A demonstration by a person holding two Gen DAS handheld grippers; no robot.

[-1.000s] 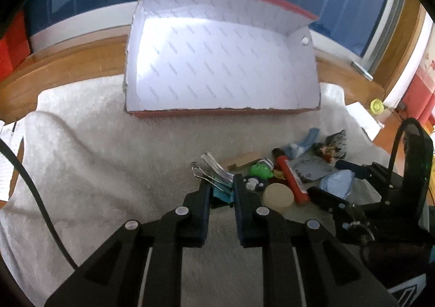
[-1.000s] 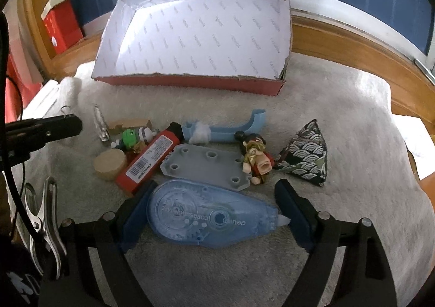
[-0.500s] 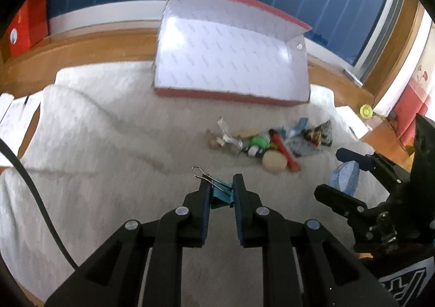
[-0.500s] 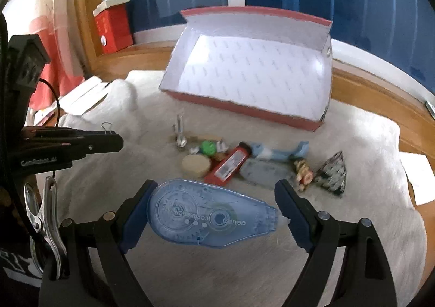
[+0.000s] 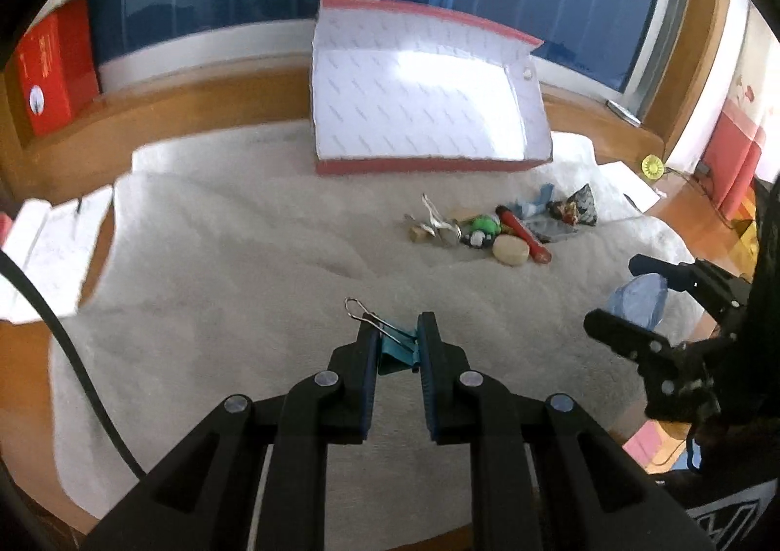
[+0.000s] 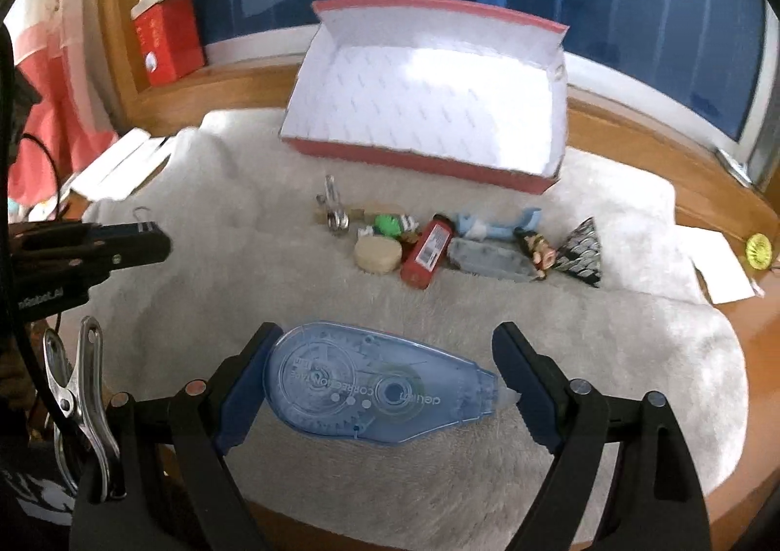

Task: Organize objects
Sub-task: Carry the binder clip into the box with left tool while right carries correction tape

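My left gripper (image 5: 397, 336) is shut on a teal binder clip (image 5: 397, 348) and holds it above the white towel (image 5: 219, 258). My right gripper (image 6: 387, 356) is shut on a blue correction tape dispenser (image 6: 375, 387), also held above the towel; it shows in the left wrist view (image 5: 638, 305) too. An open red box with a white lining (image 5: 419, 97) (image 6: 429, 97) stands at the far edge of the towel. A pile of small items lies in front of it: a red tube (image 6: 429, 248), a beige disc (image 6: 378, 254), a green toy (image 6: 387, 224), a grey plate (image 6: 490, 261) and a patterned pouch (image 6: 582, 251).
A red carton (image 6: 168, 36) stands on the wooden ledge at the far left. White papers (image 5: 46, 239) lie left of the towel and more paper (image 6: 716, 265) at the right. A metal clamp (image 6: 80, 400) hangs by my right gripper.
Both grippers have pulled back and up from the pile, each carrying its object. The box and pile now look smaller and farther away.
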